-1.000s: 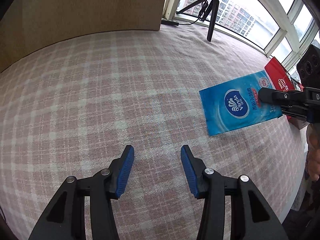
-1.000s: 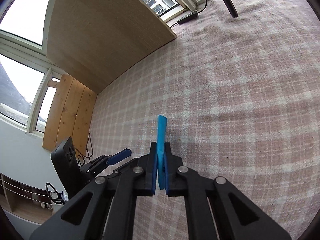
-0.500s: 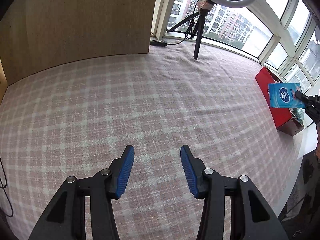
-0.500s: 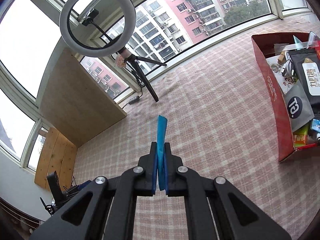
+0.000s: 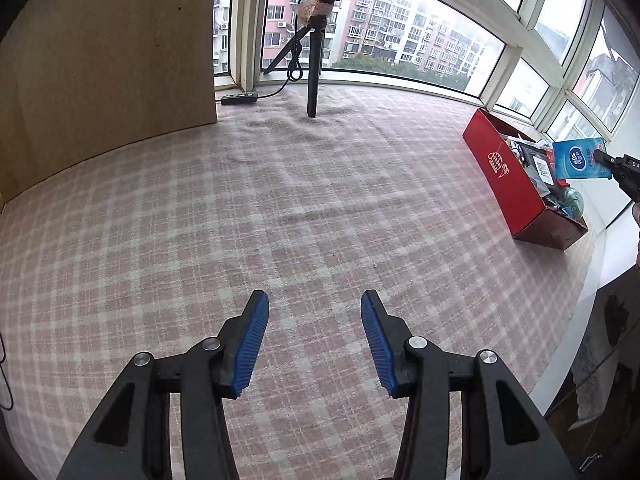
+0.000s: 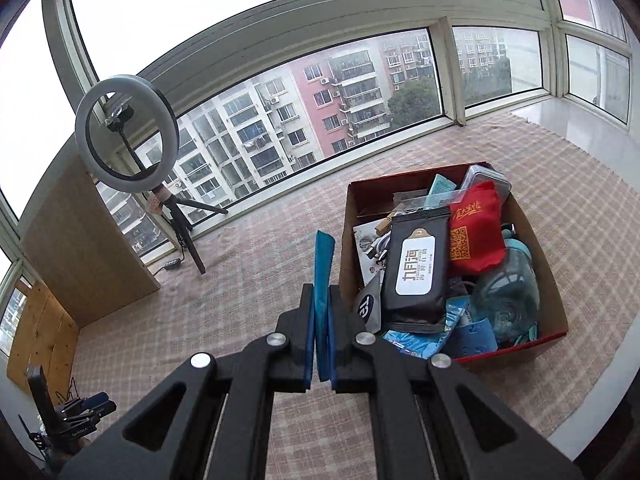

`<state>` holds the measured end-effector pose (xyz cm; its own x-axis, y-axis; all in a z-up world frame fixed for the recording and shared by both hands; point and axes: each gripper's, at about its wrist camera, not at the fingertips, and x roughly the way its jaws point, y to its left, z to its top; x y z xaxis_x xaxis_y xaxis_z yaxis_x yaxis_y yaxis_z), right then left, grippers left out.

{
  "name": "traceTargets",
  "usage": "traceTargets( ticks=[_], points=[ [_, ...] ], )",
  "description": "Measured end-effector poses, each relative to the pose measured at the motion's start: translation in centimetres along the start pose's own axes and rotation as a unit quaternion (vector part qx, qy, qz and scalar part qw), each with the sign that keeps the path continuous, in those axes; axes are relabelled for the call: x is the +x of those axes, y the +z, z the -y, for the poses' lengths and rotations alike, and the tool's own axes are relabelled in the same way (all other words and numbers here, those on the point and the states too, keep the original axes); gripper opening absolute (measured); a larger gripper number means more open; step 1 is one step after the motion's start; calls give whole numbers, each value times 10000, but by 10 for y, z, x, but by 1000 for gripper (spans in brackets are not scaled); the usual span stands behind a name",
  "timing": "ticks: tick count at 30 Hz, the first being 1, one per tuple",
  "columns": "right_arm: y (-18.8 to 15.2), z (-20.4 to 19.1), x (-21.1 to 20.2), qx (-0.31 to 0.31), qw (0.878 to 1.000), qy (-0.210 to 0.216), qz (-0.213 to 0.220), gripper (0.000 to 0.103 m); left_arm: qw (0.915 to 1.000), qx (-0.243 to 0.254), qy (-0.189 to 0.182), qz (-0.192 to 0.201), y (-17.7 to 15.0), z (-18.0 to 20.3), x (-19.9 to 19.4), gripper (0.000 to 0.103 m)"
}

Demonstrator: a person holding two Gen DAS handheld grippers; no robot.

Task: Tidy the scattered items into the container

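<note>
While my right tongs (image 6: 320, 312) pinch the blue pack (image 6: 323, 264) by its edge, clamped tight on it, the pack stands on end between the pads, up off the cloth and just beside the near-left corner of the red box (image 6: 556, 308). From the left view the pack (image 5: 581, 159) looks to hang about over the box (image 5: 508, 178), though the angle makes that hard to swear to.

My left tongs (image 5: 315, 332) are released, pads apart with nothing between them, over bare checked cloth (image 5: 280, 208).

The box is already heaped: a black wipes pack (image 6: 416, 270) lies across the middle, a red pouch (image 6: 476, 232) behind it, other blue wrappers at the front. I judge the step is the drop. To do it well I should carry the pack further right until it is clearly inside the walls, not over the rim, then tip it flat so it lies on the black pack rather than standing on edge. Only then let go, low, so it cannot slide off the heap and over the side.
</note>
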<state>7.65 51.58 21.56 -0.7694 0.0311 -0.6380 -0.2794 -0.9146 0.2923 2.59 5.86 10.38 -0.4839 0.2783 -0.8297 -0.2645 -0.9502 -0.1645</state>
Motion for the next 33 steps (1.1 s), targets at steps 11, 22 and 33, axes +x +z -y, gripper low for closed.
traceTargets(
  ticks=[11, 22, 33],
  points=[
    [50, 47, 23, -205, 9987, -459, 87, 5, 9975, -519, 488, 13, -18, -18, -12, 45],
    [83, 81, 61, 431, 9989, -53, 147, 5, 9960, -621, 630, 122, -12, -7, -23, 45],
    [95, 125, 56, 738, 9915, -1038, 271, 49, 9977, -300, 604, 13, 0, 21, -6, 45]
  ],
)
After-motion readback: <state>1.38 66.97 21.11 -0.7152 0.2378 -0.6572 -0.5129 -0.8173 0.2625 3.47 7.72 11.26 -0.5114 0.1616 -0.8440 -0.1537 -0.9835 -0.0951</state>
